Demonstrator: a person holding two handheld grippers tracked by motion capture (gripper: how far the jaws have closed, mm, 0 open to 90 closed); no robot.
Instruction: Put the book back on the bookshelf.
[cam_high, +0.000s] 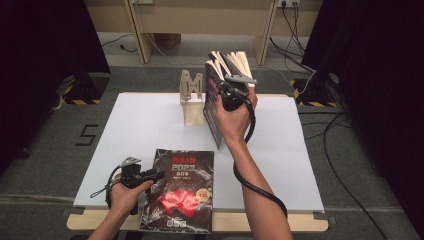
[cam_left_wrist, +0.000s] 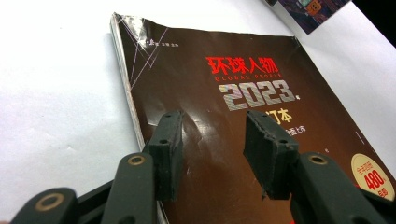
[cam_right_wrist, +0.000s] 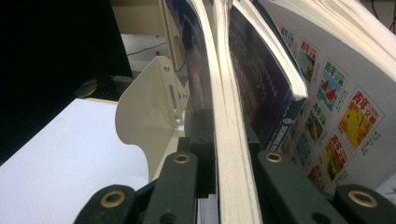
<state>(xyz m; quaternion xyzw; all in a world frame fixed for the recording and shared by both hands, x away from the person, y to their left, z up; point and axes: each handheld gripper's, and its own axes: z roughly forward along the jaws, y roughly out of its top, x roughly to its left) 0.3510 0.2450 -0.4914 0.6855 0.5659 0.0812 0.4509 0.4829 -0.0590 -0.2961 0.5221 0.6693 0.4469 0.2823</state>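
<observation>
A dark magazine (cam_high: 179, 192) with red characters and "2023" on its cover lies flat near the table's front edge. My left gripper (cam_high: 152, 175) rests at its left edge, open, with its jaws spread just above the cover (cam_left_wrist: 243, 88); the left gripper (cam_left_wrist: 215, 149) holds nothing. Several books (cam_high: 222, 87) stand upright and fan open beside a cream metal bookend (cam_high: 191, 97) at the back of the white board. My right gripper (cam_high: 231, 94) is shut on one thin book (cam_right_wrist: 229, 140) of that group, close to the bookend (cam_right_wrist: 147, 121).
A white board (cam_high: 140, 125) covers the tabletop, with bare surface to the left and right of the books. A book with a colourful printed back cover (cam_right_wrist: 341, 107) leans at the right of the held one. Cables and dark stands lie on the floor beyond the table.
</observation>
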